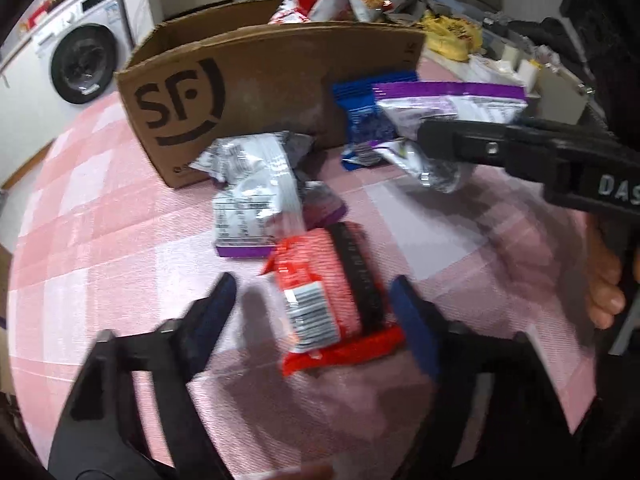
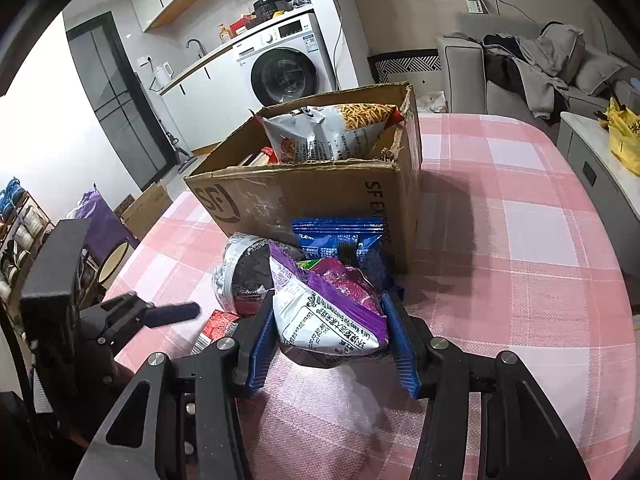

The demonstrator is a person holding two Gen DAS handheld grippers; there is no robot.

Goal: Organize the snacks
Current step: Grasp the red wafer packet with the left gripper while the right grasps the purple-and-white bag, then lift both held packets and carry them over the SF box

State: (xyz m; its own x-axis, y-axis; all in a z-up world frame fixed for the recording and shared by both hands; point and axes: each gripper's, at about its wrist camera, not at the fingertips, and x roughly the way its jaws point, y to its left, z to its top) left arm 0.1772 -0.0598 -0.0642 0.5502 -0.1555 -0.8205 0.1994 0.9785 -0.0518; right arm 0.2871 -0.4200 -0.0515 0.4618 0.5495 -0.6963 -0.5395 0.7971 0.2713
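Right hand-held gripper (image 2: 330,334) clamps purple packet (image 2: 328,312); blue packet (image 2: 340,240) half hidden behind.

box (image 2: 304,196): open brown cardboard, black logo on its side, upright on the pink checked counter (image 2: 520,240)
chip bag (image 2: 332,132): white and orange, standing inside the box, top above the rim
blue packet (image 2: 340,240): leaning against the box's front wall
purple packet (image 2: 328,308): purple and white, in front of the box, raised
red packet (image 1: 332,300): flat, farther out from the box
silver packet (image 1: 256,200): crumpled, at the box's front corner
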